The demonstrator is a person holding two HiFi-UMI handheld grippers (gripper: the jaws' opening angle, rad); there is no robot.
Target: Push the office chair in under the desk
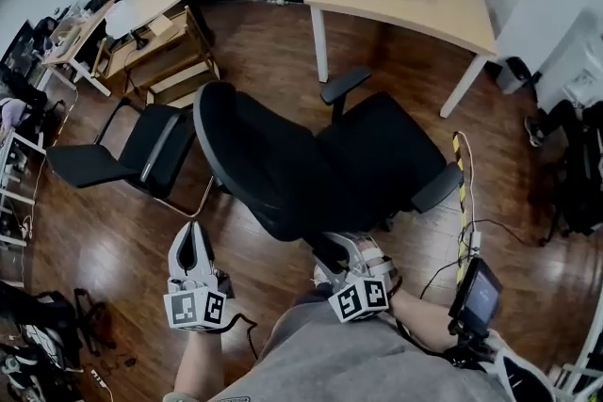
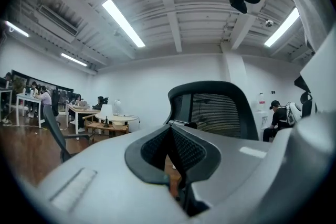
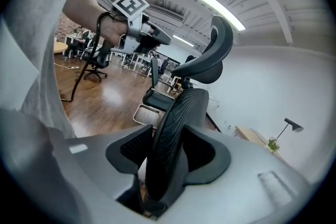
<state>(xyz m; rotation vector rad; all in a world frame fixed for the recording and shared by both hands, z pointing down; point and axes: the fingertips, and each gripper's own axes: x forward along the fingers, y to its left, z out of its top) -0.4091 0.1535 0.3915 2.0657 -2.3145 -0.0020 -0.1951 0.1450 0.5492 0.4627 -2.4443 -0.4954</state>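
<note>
Pinching back of black mesh office chair (image 1: 311,160) in right gripper (image 1: 350,249); left gripper (image 1: 195,235) pressed together, empty; pale wooden tabletop (image 1: 424,0) lying beyond chair.

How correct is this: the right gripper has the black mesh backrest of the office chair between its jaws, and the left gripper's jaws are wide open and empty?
The left gripper has its jaws shut together, not wide open, as the left gripper view shows; they are empty. The right gripper does have the black mesh backrest between its jaws.
</note>
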